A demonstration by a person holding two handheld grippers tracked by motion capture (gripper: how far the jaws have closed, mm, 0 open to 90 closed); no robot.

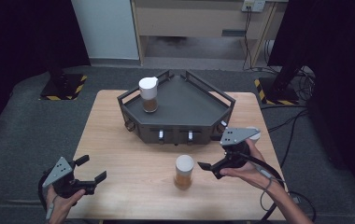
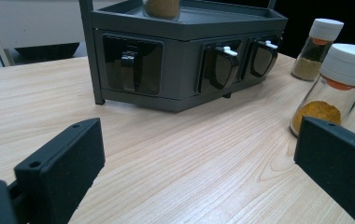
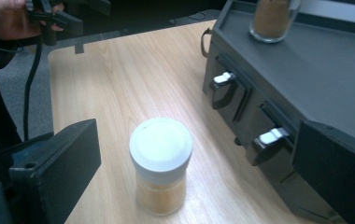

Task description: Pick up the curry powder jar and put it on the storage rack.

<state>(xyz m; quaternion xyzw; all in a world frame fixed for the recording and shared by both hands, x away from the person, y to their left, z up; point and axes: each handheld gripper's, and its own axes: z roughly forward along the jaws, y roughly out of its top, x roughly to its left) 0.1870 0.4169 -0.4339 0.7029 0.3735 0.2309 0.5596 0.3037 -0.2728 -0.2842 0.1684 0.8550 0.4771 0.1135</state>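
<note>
Between the spread jaws of the right gripper (image 3: 185, 163) stands a white-capped glass jar of orange spice (image 3: 160, 164), ungrasped on the wooden surface (image 3: 119, 84). A like jar (image 1: 148, 94) already sits on the dark grey corner rack (image 1: 185, 105) beyond, so one placement looks done. The left gripper (image 1: 93, 169) waits spread apart; a third jar (image 2: 316, 48) is half hidden behind the right hand.

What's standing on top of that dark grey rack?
One white-capped spice jar of brownish powder stands on the rack near its left rail. What its front drawers hold is hidden.
</note>
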